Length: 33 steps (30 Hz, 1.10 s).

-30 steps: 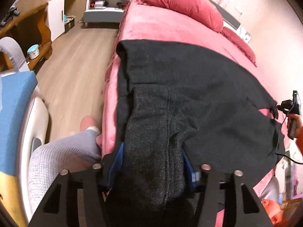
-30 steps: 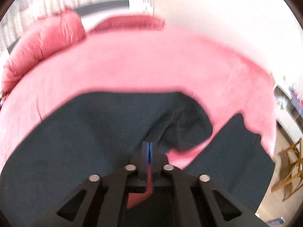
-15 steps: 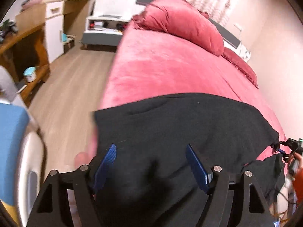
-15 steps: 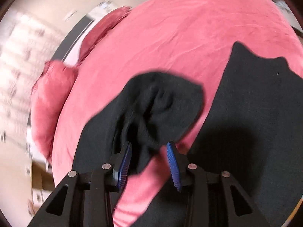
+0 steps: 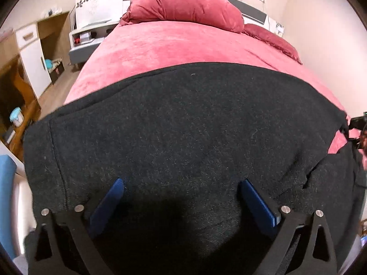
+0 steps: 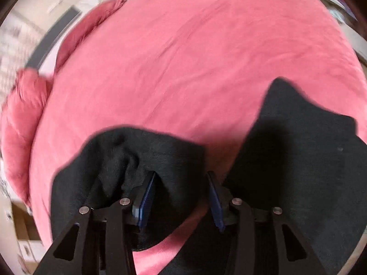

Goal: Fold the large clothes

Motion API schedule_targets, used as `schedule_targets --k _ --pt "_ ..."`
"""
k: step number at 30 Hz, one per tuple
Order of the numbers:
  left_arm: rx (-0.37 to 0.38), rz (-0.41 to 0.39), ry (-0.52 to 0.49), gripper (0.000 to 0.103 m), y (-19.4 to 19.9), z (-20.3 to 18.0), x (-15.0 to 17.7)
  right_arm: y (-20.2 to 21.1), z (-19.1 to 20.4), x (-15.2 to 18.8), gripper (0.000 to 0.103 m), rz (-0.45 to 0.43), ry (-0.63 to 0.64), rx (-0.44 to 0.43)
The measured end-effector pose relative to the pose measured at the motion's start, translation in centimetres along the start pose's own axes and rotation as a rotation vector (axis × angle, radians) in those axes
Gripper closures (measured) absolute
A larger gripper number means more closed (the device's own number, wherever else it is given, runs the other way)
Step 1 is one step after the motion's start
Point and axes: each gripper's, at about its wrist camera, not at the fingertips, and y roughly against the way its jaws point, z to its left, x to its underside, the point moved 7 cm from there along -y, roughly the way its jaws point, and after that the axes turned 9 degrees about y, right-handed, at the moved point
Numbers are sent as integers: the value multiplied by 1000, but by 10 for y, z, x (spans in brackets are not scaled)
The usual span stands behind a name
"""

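**Both claws apart over the black garment**

The left claw [image 5: 181, 200] hangs with its blue pads spread wide, the black garment [image 5: 183, 126] lying flat on the pink bed [image 5: 165, 45] directly beneath and ahead of it. The right claw [image 6: 181, 197] is likewise apart (gripping nothing), a bunched fold of the garment [image 6: 128, 160] lying between and left of its pads.

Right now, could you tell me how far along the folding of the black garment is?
Done: the black garment lies folded over across the pink bed. In hand: nothing; left gripper and right gripper both stand open over it. Left: a bunched flap and the remaining folds.
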Motion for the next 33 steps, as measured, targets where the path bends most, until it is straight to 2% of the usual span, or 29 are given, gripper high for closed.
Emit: schedule_targets --k 1,2,5,8,10,12,14,15,17,18,19,21,22,23,25,26,27,29,32,33 --pt "9 -4 6 0 0 2 0 1 8 -1 84 -24 30 -13" --pt "9 -8 5 0 -1 2 0 0 20 -3 94 -8 73 -38" --pt "2 -15 -5 0 1 3 1 18 32 -24 95 -22 195 45" --pt "1 -20 -7 0 -4 0 1 58 47 -75 95 -140 246 102" --pt "1 -21 -7 0 -5 -1 0 89 66 -111 96 -245 323 155" --pt "1 -21 -8 0 -4 -1 2 108 105 -136 96 -369 416 187" --pt "-1 -22 -8 0 -6 -6 4 135 135 -141 96 -563 565 219" --pt "-1 -24 -7 0 -6 -7 6 145 148 -136 96 -675 643 291" --pt "2 -25 -4 0 -6 -5 5 149 153 -127 95 -784 685 321" --pt "4 -25 -4 0 -6 -4 5 143 147 -122 95 -804 685 335" --pt "6 -25 -3 0 -6 -4 5 131 133 -115 94 -769 679 356" --pt "8 -27 -1 0 -7 -4 5 87 94 -109 94 -581 624 404" --pt "8 -27 0 0 -7 -4 5 59 69 -106 93 -451 574 421" --pt "8 -26 0 0 -7 -4 5 26 36 -98 89 -276 490 423" --pt "7 -22 0 0 -7 -5 4 -9 -14 -81 88 -70 326 434" --pt "5 -20 0 0 -6 -5 4 -12 -37 -76 86 -34 236 469" --pt "2 -18 -3 0 -6 -5 3 -10 -54 -73 86 -38 142 444" --pt "-4 3 -7 0 -5 -7 2 3 -66 -74 79 -111 7 282" --pt "33 48 22 1 1 -8 -5 19 -58 -76 72 -161 -41 150" --pt "61 52 53 2 7 -5 -11 22 -53 -72 71 -166 -53 72"
